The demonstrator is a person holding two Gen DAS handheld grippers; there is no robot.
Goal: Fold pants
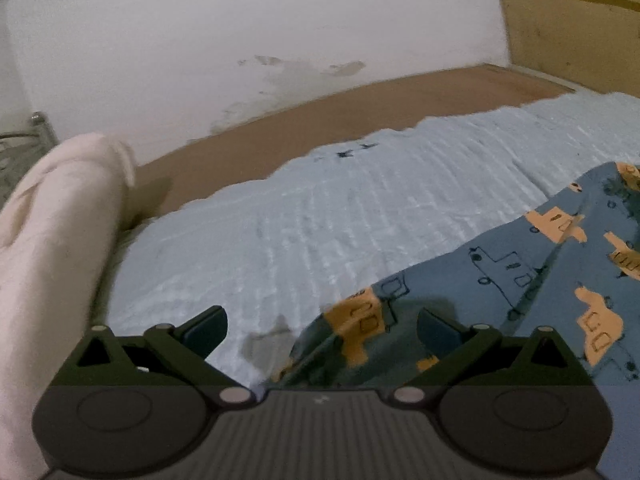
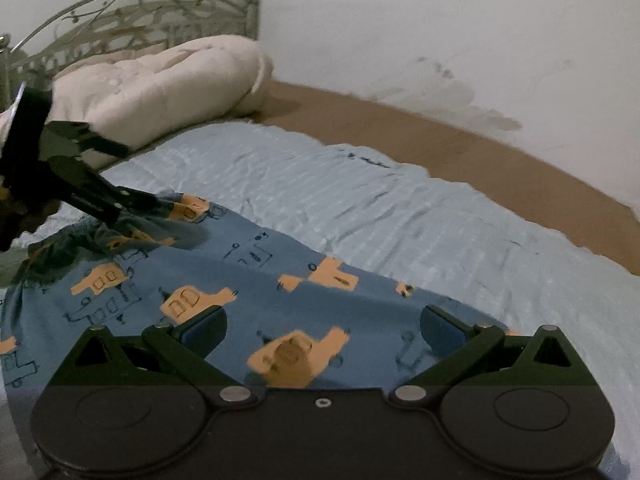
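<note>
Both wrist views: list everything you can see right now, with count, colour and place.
pants: one, blue with orange and outlined vehicle print, spread on the sheet
sheet: one, light blue, ribbed, covering the bed
comforter: one, cream, bundled at the head of the bed
headboard: one, silver metal scrollwork, behind the comforter
board: brown, bare between sheet and wall
wall: white, stained, behind the bed
left gripper: black, open, over the pants' edge
right gripper: black, open, above the pants
</note>
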